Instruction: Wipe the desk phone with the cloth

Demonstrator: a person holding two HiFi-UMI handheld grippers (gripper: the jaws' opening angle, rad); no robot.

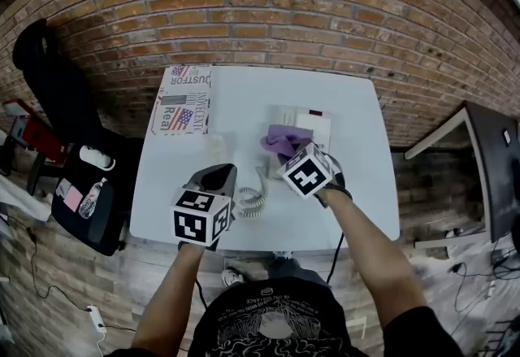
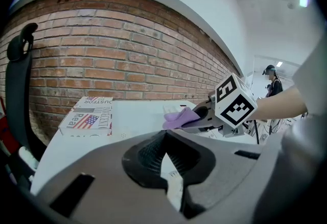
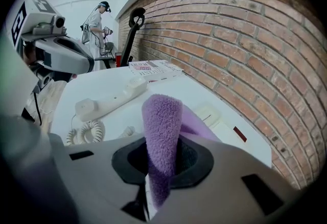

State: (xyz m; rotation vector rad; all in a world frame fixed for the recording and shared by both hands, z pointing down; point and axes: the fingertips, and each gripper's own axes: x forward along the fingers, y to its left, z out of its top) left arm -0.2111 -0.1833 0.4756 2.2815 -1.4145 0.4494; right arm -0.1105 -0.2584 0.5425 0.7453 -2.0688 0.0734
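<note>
The white desk phone base point(image 1: 310, 121) sits on the white table point(image 1: 244, 87) toward the brick wall. Its handset point(image 3: 110, 99) lies off the cradle on the table to the left, and the coiled cord point(image 1: 253, 201) trails toward the front edge. My right gripper point(image 1: 288, 154) is shut on a purple cloth point(image 3: 162, 121). The cloth point(image 1: 284, 140) hangs over the phone's near left corner. My left gripper point(image 1: 218, 178) hovers low over the table to the left of the cord, shut with nothing in it point(image 2: 163, 154).
A flat box with a flag print point(image 1: 183, 99) lies at the table's far left corner. A black chair with a bag point(image 1: 73, 152) stands left of the table, and a dark desk point(image 1: 487, 160) is at the right. A person point(image 3: 97, 21) stands in the background.
</note>
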